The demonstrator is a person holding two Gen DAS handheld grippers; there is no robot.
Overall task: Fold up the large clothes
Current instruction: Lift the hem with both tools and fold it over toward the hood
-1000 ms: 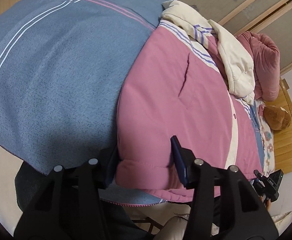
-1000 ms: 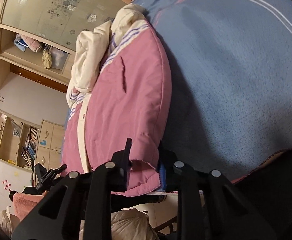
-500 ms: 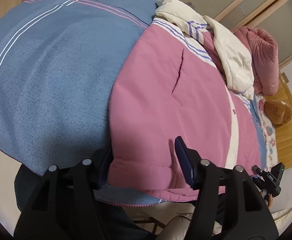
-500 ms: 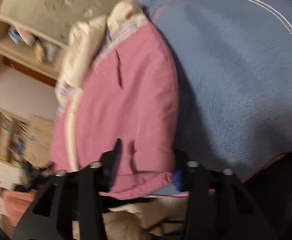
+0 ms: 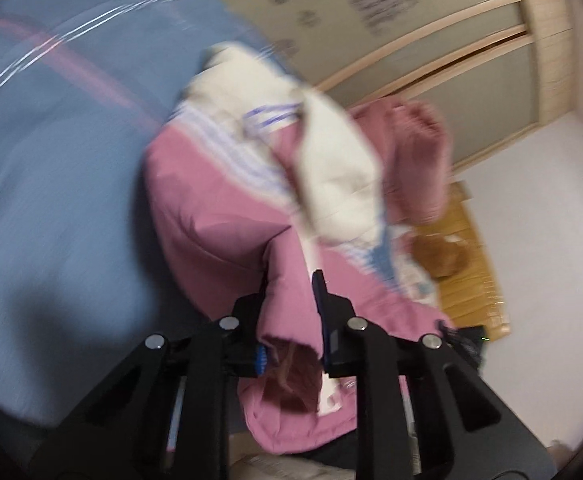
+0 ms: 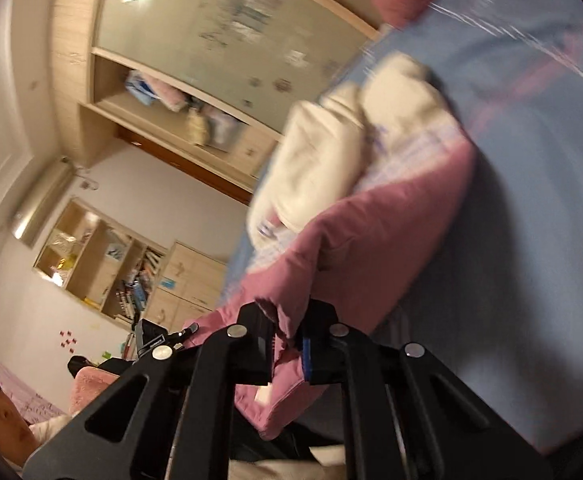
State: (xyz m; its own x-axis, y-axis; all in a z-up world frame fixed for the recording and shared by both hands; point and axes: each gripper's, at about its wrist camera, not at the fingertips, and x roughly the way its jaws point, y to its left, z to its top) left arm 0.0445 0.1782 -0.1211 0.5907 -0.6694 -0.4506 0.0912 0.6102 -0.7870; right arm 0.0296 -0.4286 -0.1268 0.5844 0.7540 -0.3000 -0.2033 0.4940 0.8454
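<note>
A pink padded jacket with a cream hood lies on a blue striped bedspread. My left gripper is shut on the jacket's bottom hem, and pink fabric bunches between its jaws. In the right wrist view the same jacket and its cream hood lie on the bedspread. The jaws of my right gripper are closing on the hem, pinching a fold of it. Both hem corners are lifted off the bed. Both views are blurred.
A pink pillow and a brown soft toy sit by the wooden headboard. Wardrobe doors stand behind the bed. Bookshelves and a black camera stand are on the far side of the room.
Both grippers have gone from open around the hem to shut on it. Both have risen and tilted upward, lifting the hem off the bed.
</note>
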